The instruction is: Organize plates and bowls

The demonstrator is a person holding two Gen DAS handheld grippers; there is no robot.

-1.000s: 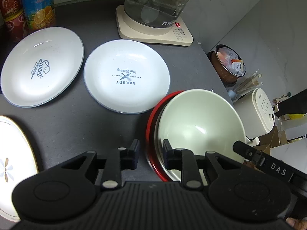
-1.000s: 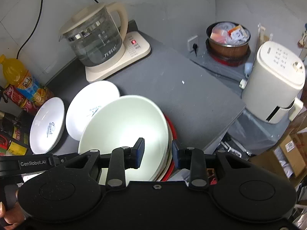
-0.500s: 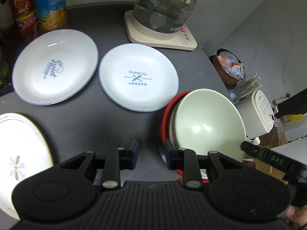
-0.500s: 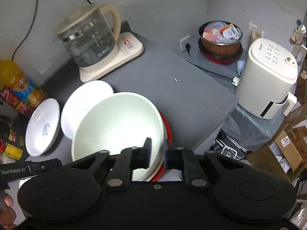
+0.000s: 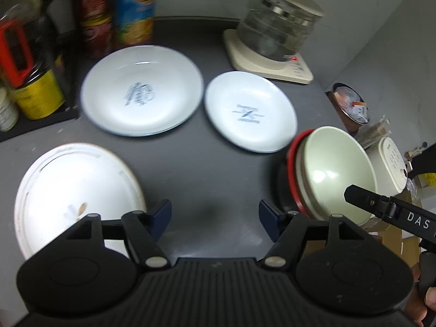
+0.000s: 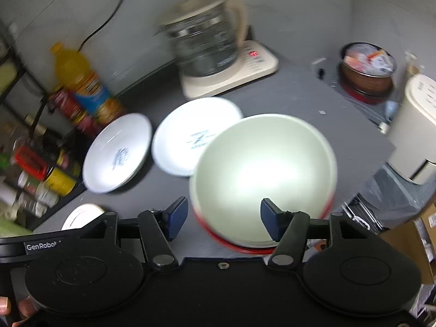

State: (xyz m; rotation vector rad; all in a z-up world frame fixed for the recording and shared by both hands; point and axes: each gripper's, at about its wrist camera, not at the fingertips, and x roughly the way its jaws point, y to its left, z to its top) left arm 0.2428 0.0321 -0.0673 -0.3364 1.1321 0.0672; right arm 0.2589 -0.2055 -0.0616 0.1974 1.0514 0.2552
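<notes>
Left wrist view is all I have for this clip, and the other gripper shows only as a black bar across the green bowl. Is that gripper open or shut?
Observer: Open. The right wrist view shows the right gripper with its jaws spread wide and nothing clamped. The bowl lies just ahead of them.
Reviewer: My view crops the kettle's top. Does it have a handle?
Observer: Yes. The kettle has a cream handle on its right side as the right wrist view shows it.
Reviewer: Anything on the wall behind the juice bottle?
Observer: A black cord runs up the wall above the bottle.
</notes>
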